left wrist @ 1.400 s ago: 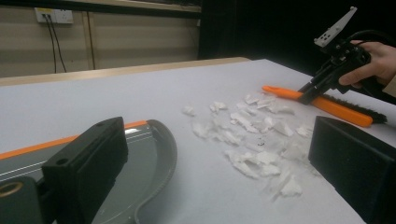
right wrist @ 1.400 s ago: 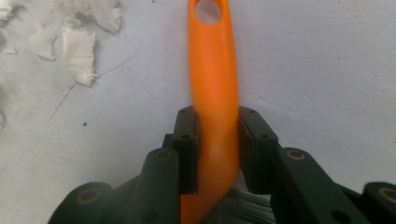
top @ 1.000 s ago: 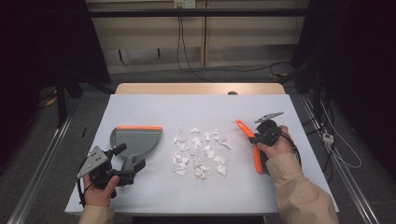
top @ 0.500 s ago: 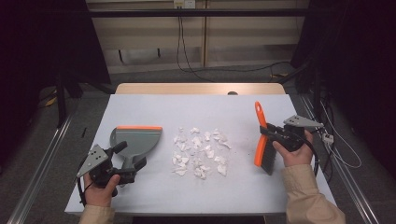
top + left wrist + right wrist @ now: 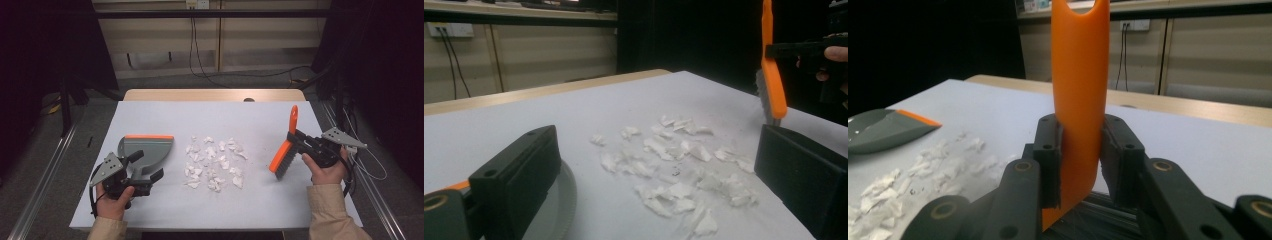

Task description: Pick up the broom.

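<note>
Brush sits pinched by its orange handle in the right hand-held gripper, now lifted off the counter and tipped up, bristles down, right of the paper scraps: ready to sweep. Across the scraps, the left hand-held gripper stands spread around the handle of the dustpan, which lies flat on the counter.

Plastic tools, paper scraps, matt table

The brush handle is smooth, glossy orange plastic (bristles grey); the dustpan is matt grey plastic; torn paper scraps lie crumpled on the matt table.
</note>
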Motion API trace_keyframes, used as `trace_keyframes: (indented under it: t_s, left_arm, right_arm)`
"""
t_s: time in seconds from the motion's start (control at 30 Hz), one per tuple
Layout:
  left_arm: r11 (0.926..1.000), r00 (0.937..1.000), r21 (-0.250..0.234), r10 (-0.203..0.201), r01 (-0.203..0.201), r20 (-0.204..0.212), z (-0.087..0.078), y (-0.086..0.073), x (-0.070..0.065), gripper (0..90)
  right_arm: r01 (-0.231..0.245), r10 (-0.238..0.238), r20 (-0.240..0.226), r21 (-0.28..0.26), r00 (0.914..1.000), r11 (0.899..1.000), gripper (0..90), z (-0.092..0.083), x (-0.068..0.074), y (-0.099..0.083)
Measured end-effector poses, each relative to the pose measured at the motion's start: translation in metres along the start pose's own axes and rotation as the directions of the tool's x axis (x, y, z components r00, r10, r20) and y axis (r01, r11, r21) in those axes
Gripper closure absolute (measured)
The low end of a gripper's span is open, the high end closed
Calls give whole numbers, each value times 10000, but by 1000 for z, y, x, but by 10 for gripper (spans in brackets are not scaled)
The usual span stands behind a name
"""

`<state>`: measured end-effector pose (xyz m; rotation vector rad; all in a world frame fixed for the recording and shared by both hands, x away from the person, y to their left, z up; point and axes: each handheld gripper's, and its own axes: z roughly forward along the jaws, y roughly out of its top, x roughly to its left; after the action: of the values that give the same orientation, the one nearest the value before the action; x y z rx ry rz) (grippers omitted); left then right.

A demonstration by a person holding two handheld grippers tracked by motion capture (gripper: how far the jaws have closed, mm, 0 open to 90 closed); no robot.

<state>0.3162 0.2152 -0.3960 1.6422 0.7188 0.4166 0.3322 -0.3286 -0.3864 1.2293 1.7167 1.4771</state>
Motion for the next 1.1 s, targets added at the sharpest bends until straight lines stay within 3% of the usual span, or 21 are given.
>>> trace_keyframes:
  t_s: [0.23,0.37,0.57,0.67,0.7,0.8,0.9,1.0,1.1]
  left_arm:
    - [9999,9994,-154,8,-3,337,12,8,-6,43]
    - [9998,9983,-184,18,-7,577,23,13,-11,43]
    - [9999,9945,-142,-37,53,1046,42,19,-21,40]
    - [9999,9926,-28,-105,109,1211,54,22,-26,41]
    - [9999,9909,12,-166,166,1336,58,22,-28,41]
    - [9997,9874,159,-192,169,1571,69,23,-36,48]
    - [9991,9854,412,-32,-38,1703,80,22,-44,72]
    - [9984,9823,546,32,-136,1872,89,21,-50,101]
    - [9976,9824,690,-236,109,1855,96,21,-54,154]
  right_arm:
    - [-94,77,-391,-430,9992,9990,717,2,10,10]
    - [111,-158,-652,-708,9977,9974,716,9,27,22]
    - [-15,-72,-1106,-778,9938,9970,716,25,47,33]
    - [-52,-48,-1333,-747,9911,9972,716,32,54,35]
    - [-37,-67,-1474,-704,9891,9975,715,38,62,38]
    - [39,-131,-1446,-640,9894,9979,715,48,74,40]
    - [28,-134,-1638,-644,9864,9979,715,54,82,40]
    - [245,-350,-1797,-601,9831,9979,715,66,98,41]
    - [346,-453,-1944,-580,9799,9977,714,74,108,42]
